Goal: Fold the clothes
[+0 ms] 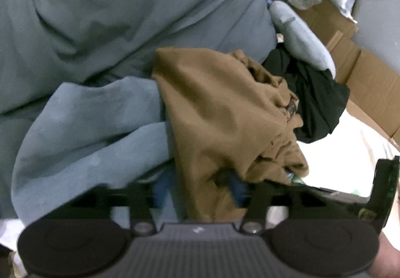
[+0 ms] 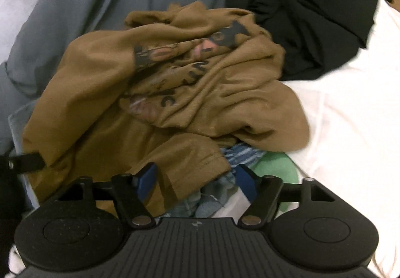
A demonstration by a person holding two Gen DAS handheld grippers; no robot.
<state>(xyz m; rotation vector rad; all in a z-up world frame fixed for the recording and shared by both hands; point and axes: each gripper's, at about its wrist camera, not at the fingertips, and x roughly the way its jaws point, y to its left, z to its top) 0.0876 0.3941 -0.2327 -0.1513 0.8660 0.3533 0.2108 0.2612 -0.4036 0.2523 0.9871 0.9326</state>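
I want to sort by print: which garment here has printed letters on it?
The crumpled brown cotton T-shirt; the black garment beside it looks plain.

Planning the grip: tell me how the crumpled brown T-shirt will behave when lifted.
The brown T-shirt is bunched in soft folds, so it will probably drape limply and unfurl. It looks thin, likely light. Its hem lies over the striped cloth, which may drag along.
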